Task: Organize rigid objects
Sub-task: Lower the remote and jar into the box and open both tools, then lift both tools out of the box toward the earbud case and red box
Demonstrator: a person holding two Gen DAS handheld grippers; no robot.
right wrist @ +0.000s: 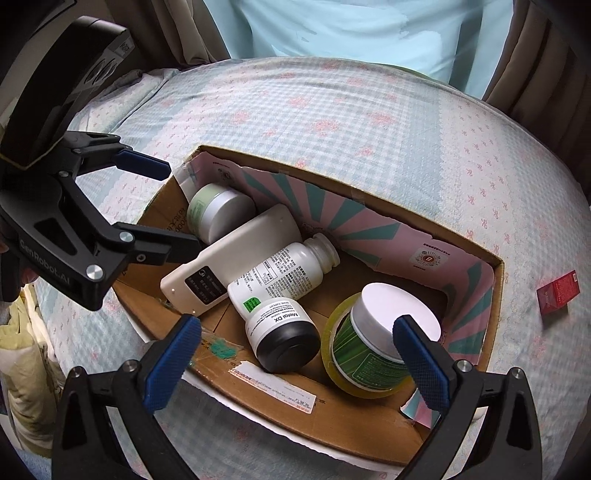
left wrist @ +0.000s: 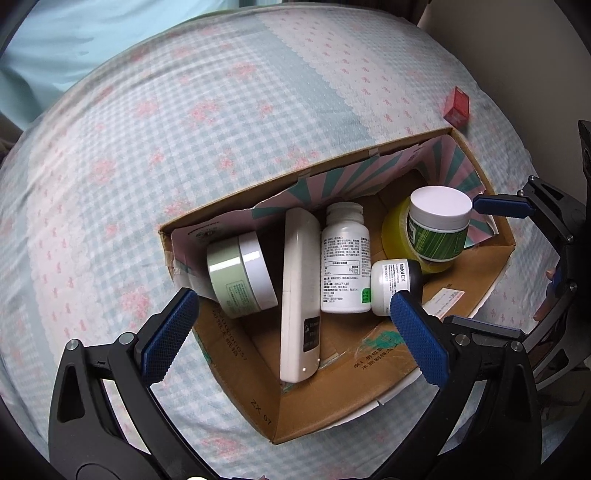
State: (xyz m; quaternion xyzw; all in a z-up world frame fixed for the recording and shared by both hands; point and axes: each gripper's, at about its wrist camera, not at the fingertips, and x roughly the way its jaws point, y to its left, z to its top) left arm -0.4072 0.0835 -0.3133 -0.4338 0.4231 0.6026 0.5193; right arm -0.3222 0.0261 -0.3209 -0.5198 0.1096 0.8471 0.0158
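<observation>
An open cardboard box point(left wrist: 314, 413) point(right wrist: 332, 435) lies on the bed. Inside lie a pale green jar point(left wrist: 240, 275) point(right wrist: 216, 210), a white remote point(left wrist: 300, 295) point(right wrist: 229, 254), a white pill bottle point(left wrist: 345, 264) point(right wrist: 284, 271), a small black-capped bottle point(left wrist: 395, 282) point(right wrist: 284, 338), and a green white-lidded jar point(left wrist: 437, 225) point(right wrist: 376, 343) standing in a yellow tape roll point(left wrist: 397, 232) point(right wrist: 332, 354). My left gripper point(left wrist: 295, 328) point(right wrist: 173, 206) is open and empty above the box's left end. My right gripper point(right wrist: 295, 354) is open and empty above its right end. A red box point(left wrist: 457, 107) point(right wrist: 557, 291) lies on the bed outside.
The bed has a blue-checked sheet point(left wrist: 184, 129) point(right wrist: 332, 110) with pink flowers. Light blue fabric point(right wrist: 351, 29) and brown curtains point(right wrist: 535, 55) stand beyond the bed's far edge.
</observation>
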